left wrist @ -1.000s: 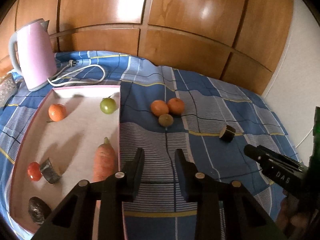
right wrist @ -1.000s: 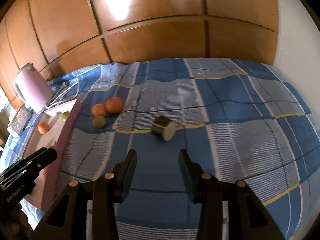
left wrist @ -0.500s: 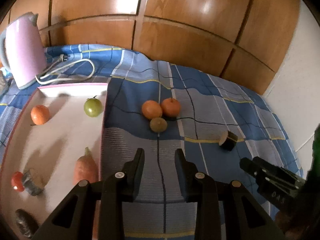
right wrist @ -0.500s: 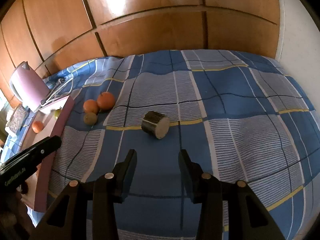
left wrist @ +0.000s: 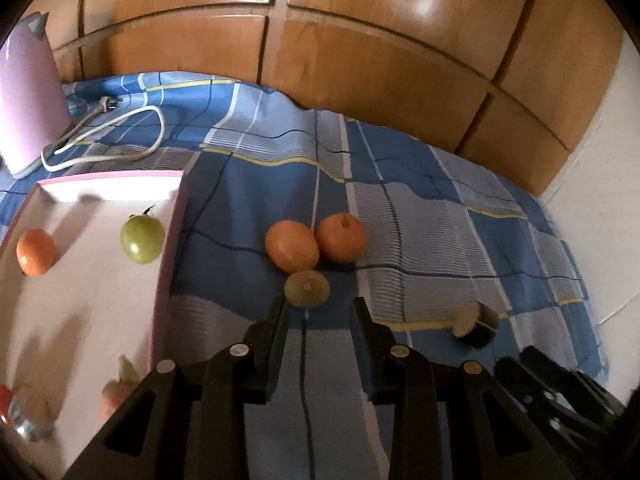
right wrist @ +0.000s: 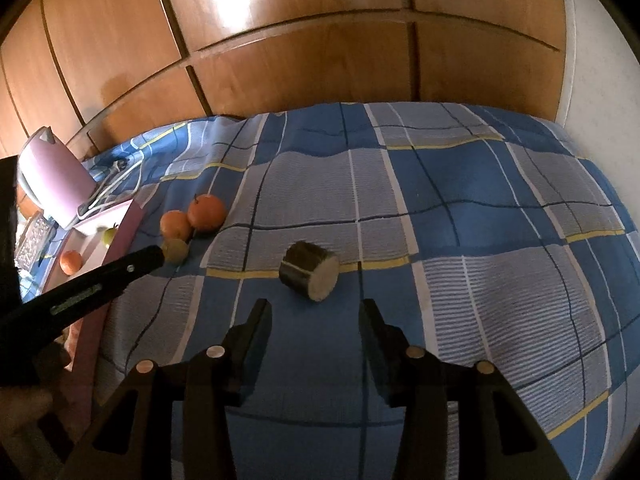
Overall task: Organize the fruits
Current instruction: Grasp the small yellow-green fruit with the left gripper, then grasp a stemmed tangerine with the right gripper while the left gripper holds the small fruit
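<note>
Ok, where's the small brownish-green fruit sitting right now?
In the left wrist view the brownish-green fruit lies on the blue checked cloth, just ahead of the left gripper, touching the two oranges behind it.

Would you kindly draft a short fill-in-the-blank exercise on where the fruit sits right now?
1. ____ oranges lie together on the blue checked cloth.
2. The green fruit lies inside the ____ tray.
3. Nothing is between the fingers of the ____ gripper near the small brownish fruit.

Missing words: two; pink; left
</note>
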`<state>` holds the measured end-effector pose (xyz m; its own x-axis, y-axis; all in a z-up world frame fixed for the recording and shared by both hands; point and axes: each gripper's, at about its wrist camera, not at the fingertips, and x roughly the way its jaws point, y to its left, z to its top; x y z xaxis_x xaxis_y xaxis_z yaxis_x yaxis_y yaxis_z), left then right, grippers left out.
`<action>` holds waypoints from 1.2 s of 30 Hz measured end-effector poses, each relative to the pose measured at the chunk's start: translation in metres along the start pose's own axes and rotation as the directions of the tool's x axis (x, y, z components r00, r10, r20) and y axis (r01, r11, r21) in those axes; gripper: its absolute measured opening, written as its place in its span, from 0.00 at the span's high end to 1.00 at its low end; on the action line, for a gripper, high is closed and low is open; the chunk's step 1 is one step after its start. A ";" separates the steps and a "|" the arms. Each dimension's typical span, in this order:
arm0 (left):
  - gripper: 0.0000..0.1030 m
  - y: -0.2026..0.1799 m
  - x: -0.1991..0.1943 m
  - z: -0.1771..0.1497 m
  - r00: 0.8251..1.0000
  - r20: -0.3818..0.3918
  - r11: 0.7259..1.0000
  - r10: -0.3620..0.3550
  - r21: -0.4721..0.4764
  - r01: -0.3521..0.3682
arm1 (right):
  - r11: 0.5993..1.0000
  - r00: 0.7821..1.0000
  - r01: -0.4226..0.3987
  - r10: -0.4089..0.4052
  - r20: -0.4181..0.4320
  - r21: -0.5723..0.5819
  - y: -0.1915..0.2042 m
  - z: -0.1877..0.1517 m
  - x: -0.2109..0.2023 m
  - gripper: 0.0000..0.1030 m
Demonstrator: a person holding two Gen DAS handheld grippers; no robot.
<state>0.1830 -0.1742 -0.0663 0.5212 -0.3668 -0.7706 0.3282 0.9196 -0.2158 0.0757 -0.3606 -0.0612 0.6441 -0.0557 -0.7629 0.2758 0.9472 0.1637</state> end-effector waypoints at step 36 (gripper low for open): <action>0.72 0.010 0.013 -0.017 0.998 0.033 0.999 0.046 -0.021 -0.045 | 0.960 0.983 -0.184 0.181 -0.035 -0.210 0.067 0.064 0.060 0.54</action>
<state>0.1797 -0.1675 -0.0891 0.5611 -0.3288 -0.7596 0.2878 0.9379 -0.1934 0.1788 -0.3206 -0.0562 0.6582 0.1273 -0.7420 -0.0034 0.9861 0.1662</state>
